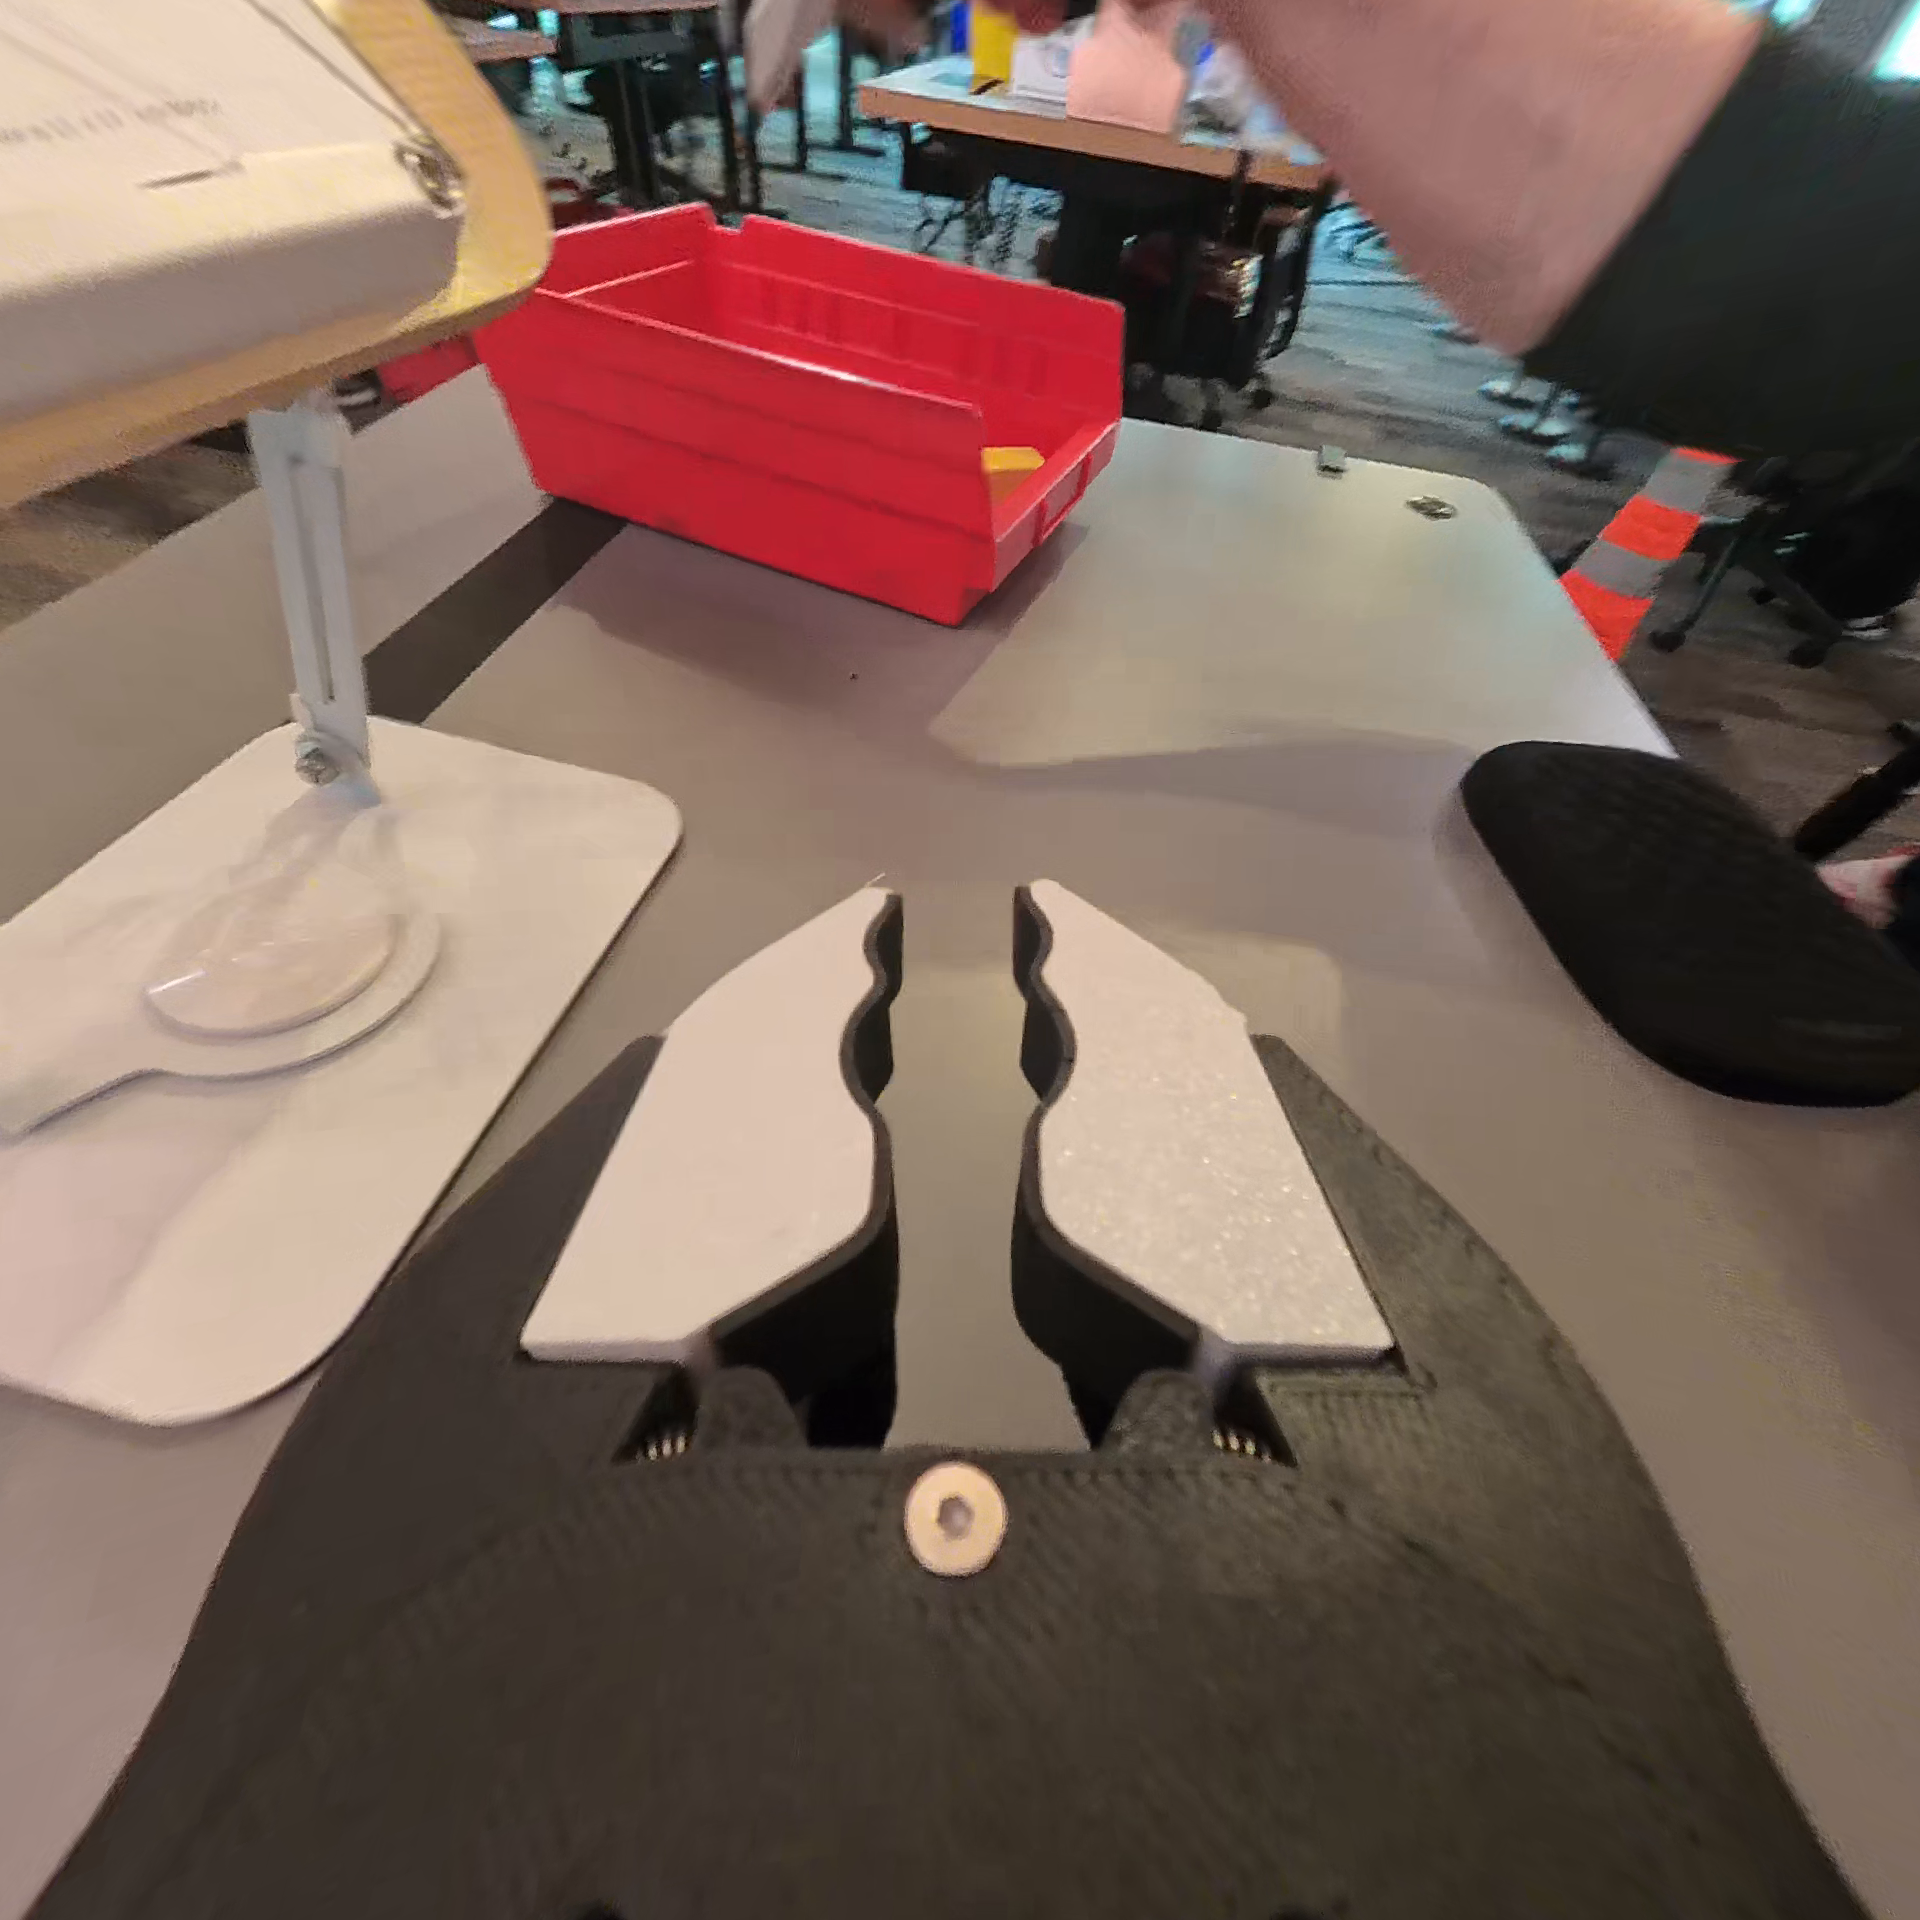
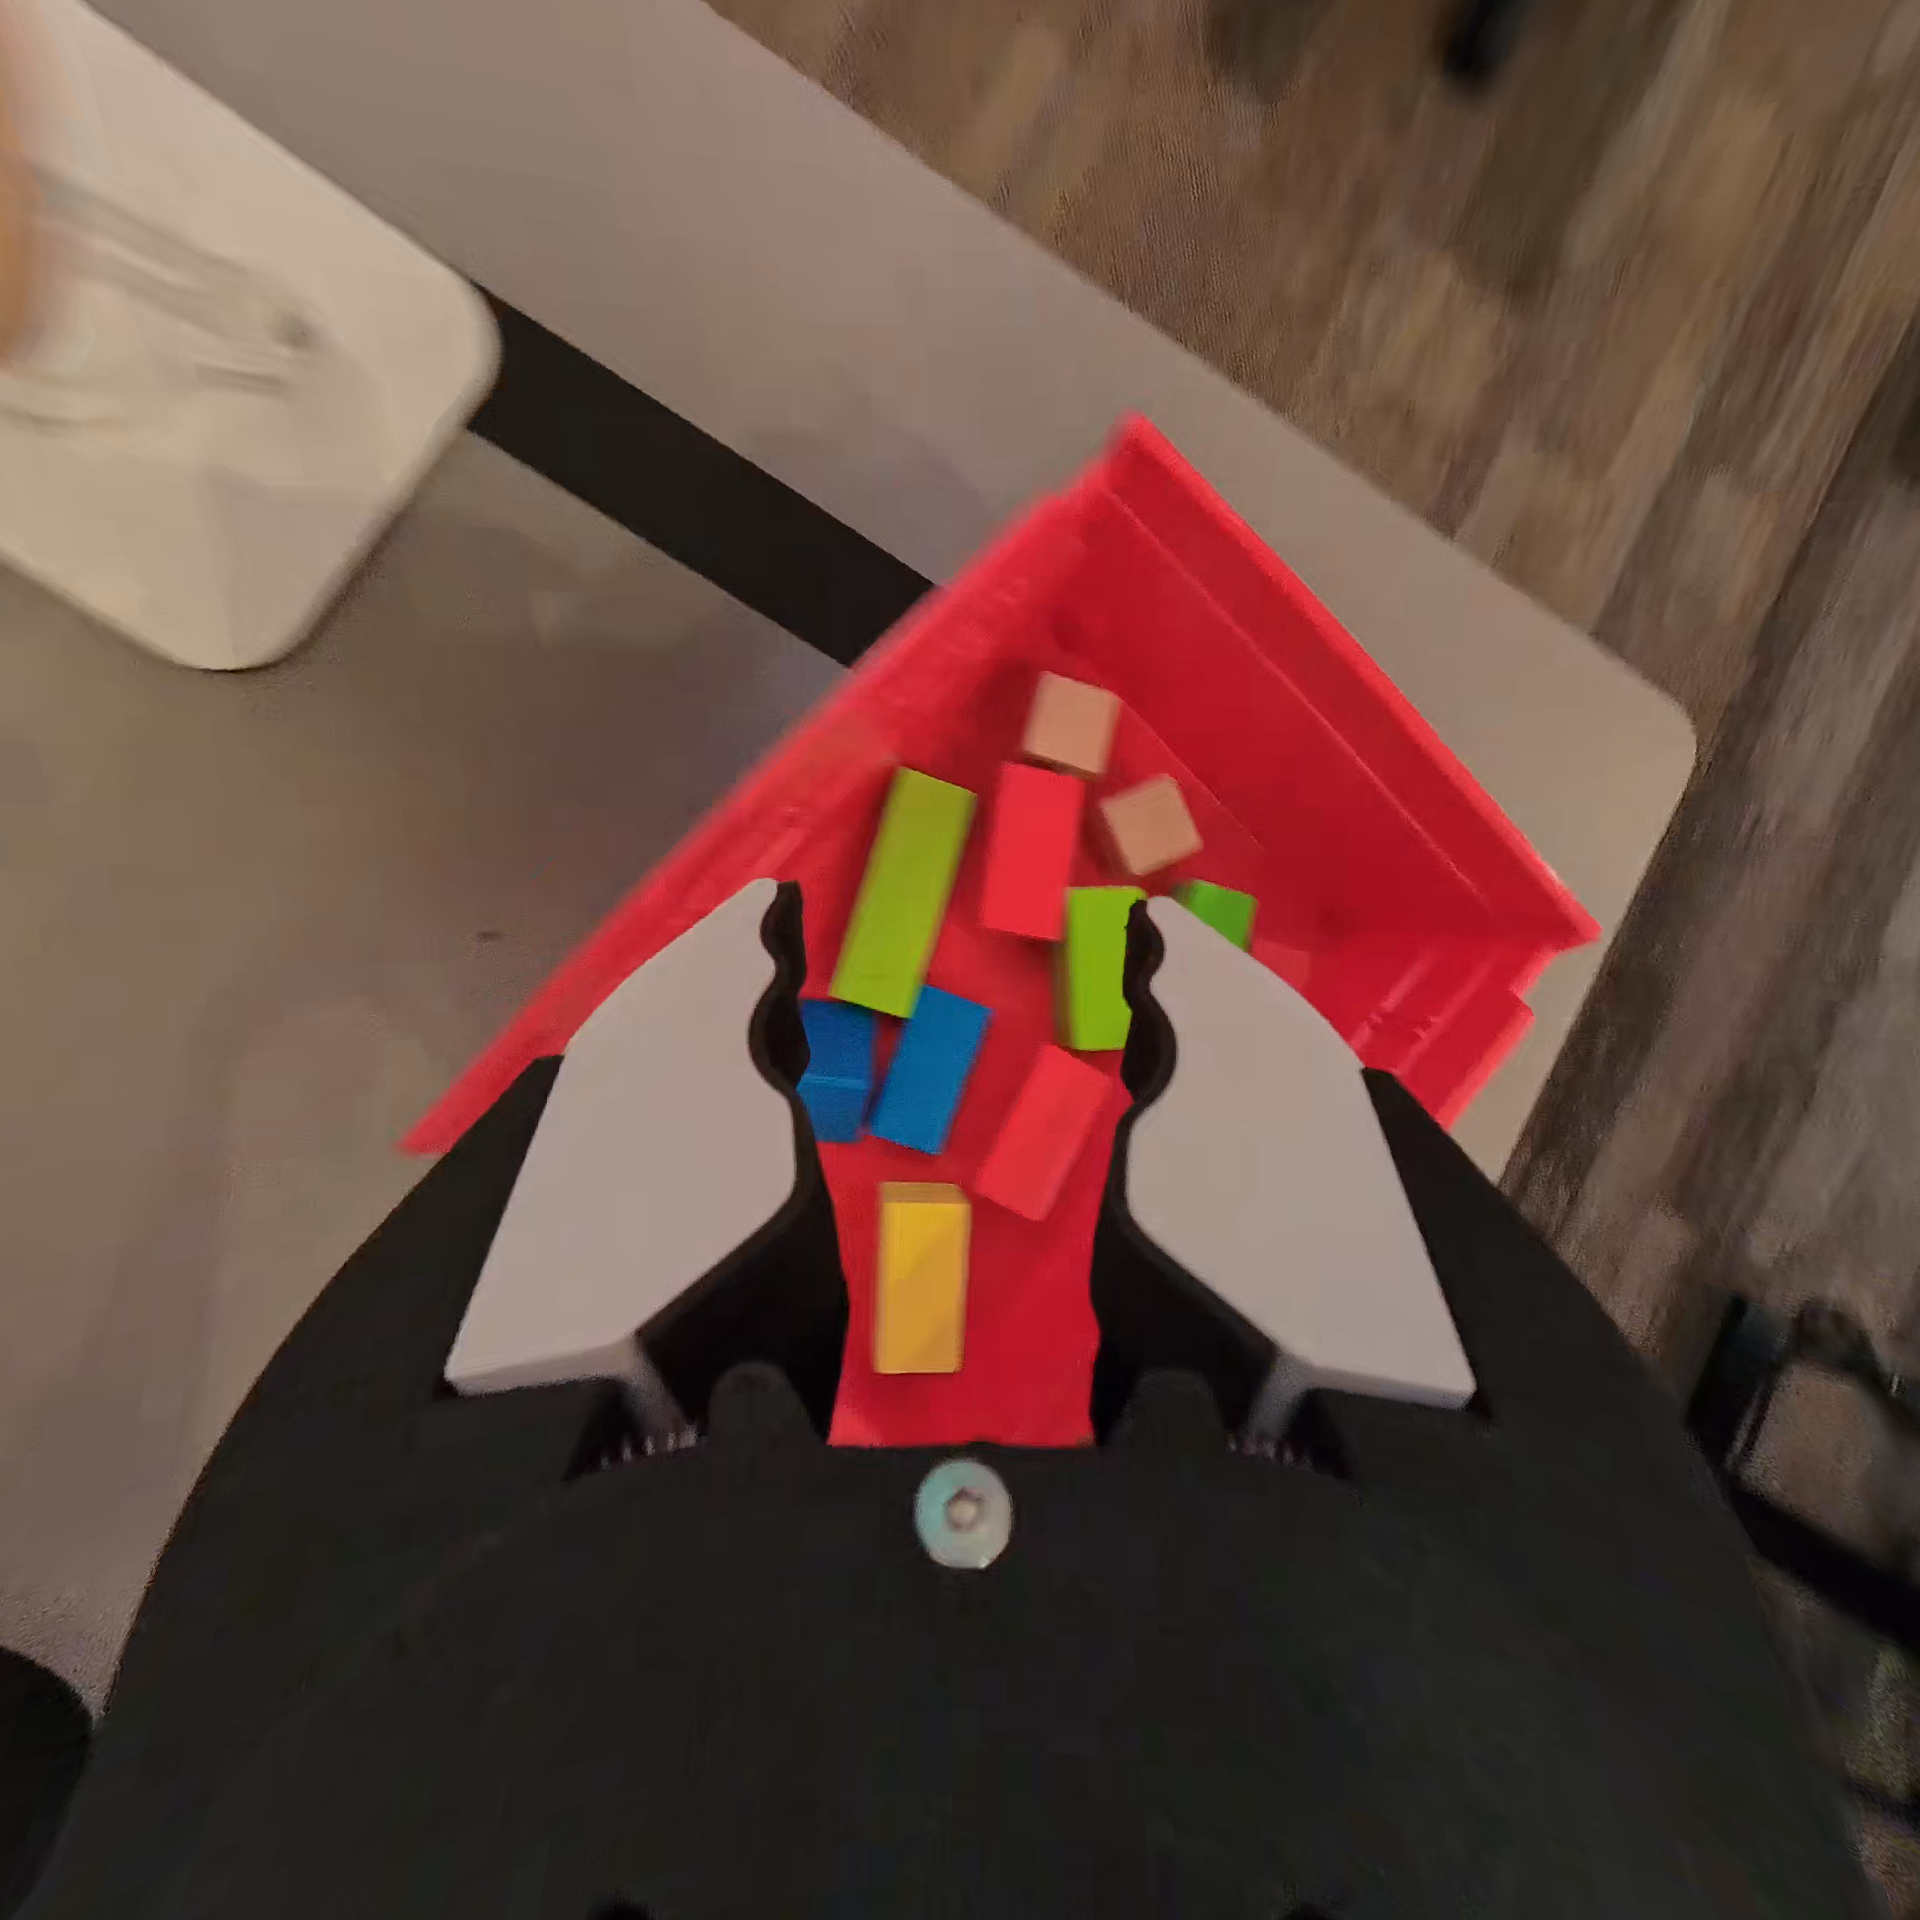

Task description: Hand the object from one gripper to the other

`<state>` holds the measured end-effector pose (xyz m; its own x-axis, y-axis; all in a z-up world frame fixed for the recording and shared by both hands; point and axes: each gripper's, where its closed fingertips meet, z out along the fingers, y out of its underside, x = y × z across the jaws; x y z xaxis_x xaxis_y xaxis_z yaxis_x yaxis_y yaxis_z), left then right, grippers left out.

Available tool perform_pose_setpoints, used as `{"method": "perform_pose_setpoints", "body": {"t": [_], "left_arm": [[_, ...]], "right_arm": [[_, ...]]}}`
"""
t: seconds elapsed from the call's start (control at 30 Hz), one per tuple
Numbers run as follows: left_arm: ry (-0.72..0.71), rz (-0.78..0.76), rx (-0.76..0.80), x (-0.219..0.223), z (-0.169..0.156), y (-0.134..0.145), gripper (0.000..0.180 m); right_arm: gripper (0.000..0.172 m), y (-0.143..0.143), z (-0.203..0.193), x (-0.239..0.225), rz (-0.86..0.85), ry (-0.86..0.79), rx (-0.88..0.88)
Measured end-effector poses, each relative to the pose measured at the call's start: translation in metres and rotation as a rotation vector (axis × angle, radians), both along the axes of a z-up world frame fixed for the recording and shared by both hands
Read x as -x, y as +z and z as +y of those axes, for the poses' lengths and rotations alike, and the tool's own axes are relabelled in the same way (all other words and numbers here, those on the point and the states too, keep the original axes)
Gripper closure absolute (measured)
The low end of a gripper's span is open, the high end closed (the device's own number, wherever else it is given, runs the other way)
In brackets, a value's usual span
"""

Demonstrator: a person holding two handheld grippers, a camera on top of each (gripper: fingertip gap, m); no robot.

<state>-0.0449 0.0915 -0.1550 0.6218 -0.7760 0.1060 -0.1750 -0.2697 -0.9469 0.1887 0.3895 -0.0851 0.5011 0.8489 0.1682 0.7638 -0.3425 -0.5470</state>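
My right gripper (image 2: 961,904) hovers open above a red bin (image 2: 1351,748) and looks down into it. Nothing is between its pads. Several coloured blocks lie on the bin floor: a long green block (image 2: 902,891), a red block (image 2: 1031,850), two blue blocks (image 2: 925,1070), a yellow block (image 2: 920,1276) and two tan cubes (image 2: 1070,722). My left gripper (image 1: 956,899) is slightly open and empty, low over the grey table (image 1: 1195,644). The red bin (image 1: 790,416) stands ahead of it, with a yellow block (image 1: 1013,470) showing at its open end.
A white stand base (image 1: 343,997) with a post (image 1: 312,582) carrying a tilted board (image 1: 208,177) is at the left. A black padded rest (image 1: 1704,925) lies at the table's right edge. A person's arm (image 1: 1558,156) reaches over at top right. Floor lies beyond the table edge (image 2: 1558,312). One gripper's finger ends stand about 40 cm off the other's.
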Motion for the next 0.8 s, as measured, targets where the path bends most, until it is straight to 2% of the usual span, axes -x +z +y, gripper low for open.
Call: {"method": "perform_pose_setpoints", "body": {"t": [0.13,0.3,0.57,0.8], "left_arm": [[0.114,0.003,-0.003,0.018,-0.014,0.014,0.154],[0.235,-0.026,0.021,0.029,-0.054,0.018,0.153],[0.318,0.014,0.069,0.030,-0.104,0.025,0.150],[0.373,0.031,0.119,0.027,-0.130,0.036,0.148]], "right_arm": [[0.116,0.020,-0.092,0.043,0.119,0.155,-0.109],[0.114,0.009,-0.181,0.109,0.268,0.318,-0.119],[0.111,-0.015,-0.239,0.197,0.479,0.418,-0.111],[0.113,-0.051,-0.270,0.228,0.562,0.477,-0.228]]}}
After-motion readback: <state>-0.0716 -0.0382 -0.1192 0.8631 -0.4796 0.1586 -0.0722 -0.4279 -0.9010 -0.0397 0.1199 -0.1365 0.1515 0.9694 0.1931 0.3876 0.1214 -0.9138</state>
